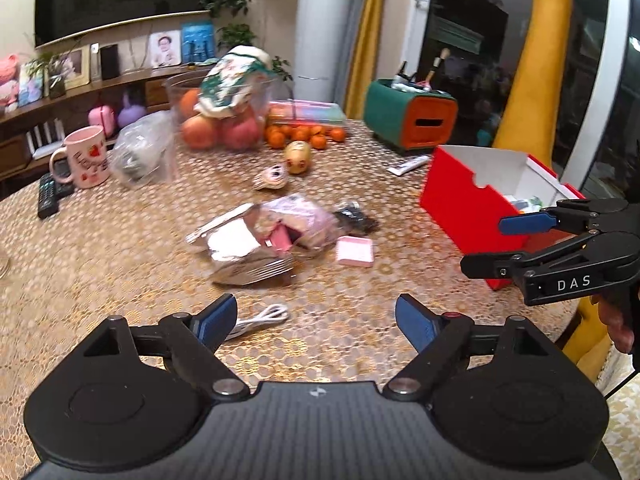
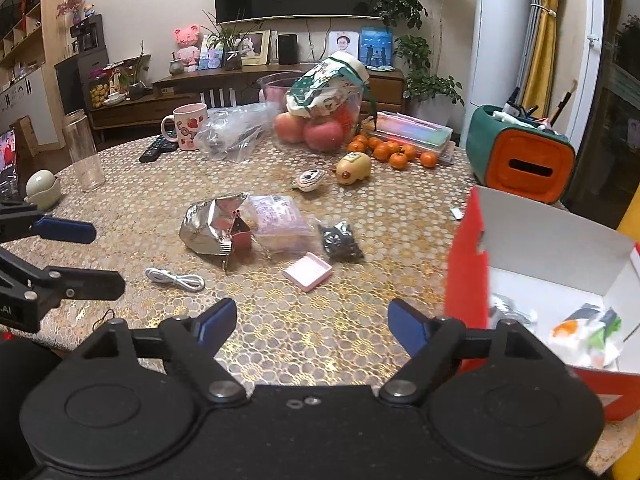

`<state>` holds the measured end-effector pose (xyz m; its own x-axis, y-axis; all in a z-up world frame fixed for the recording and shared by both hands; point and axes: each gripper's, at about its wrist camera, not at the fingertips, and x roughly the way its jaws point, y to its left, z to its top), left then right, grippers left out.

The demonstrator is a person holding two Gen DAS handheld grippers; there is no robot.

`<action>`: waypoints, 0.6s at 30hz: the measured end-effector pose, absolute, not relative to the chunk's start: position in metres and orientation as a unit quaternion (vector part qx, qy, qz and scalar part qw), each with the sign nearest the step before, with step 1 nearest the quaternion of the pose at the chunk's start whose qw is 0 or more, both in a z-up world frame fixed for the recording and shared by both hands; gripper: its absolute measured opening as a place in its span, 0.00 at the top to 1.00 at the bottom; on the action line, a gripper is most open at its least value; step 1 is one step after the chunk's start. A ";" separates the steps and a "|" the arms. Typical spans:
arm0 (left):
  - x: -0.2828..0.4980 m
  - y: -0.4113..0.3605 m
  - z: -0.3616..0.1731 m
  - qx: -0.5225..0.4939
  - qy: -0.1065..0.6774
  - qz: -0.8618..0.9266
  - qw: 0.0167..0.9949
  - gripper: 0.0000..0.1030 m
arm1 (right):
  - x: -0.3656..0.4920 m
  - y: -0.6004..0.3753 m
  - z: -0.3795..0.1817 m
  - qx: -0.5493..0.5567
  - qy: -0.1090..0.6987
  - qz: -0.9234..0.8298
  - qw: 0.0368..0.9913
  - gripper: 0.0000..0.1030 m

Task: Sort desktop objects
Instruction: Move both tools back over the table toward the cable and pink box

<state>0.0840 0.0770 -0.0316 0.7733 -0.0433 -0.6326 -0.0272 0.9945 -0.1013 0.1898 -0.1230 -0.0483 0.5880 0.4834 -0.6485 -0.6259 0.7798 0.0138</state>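
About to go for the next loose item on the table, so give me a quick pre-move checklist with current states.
1. Left hand-held gripper empty, jaws apart: ok.
2. Right hand-held gripper empty, jaws apart: ok.
3. Red box open, with room inside: ok.
4. White cable lying free, nothing on it: ok.
5. Pink square case free of the foil bag: ok.
6. Black packet sealed: cannot tell.

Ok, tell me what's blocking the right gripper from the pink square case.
Nothing visible. The right gripper is open and empty, and only bare tablecloth lies between it and the pink square case. The black packet sits just behind the case.
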 end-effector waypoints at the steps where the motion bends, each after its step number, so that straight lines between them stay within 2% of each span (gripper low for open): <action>1: 0.083 0.081 -0.033 -0.055 0.337 -0.002 0.940 0.15 | 0.191 -0.120 -0.050 -0.108 0.328 0.314 0.885 0.20; 4: 0.081 0.093 -0.041 -0.061 0.337 0.002 0.940 0.01 | 0.193 -0.110 -0.056 -0.110 0.326 0.315 0.884 0.19; 18: 0.101 0.128 -0.089 -0.068 0.343 -0.009 0.937 0.00 | 0.220 -0.074 -0.090 -0.139 0.339 0.313 0.876 0.19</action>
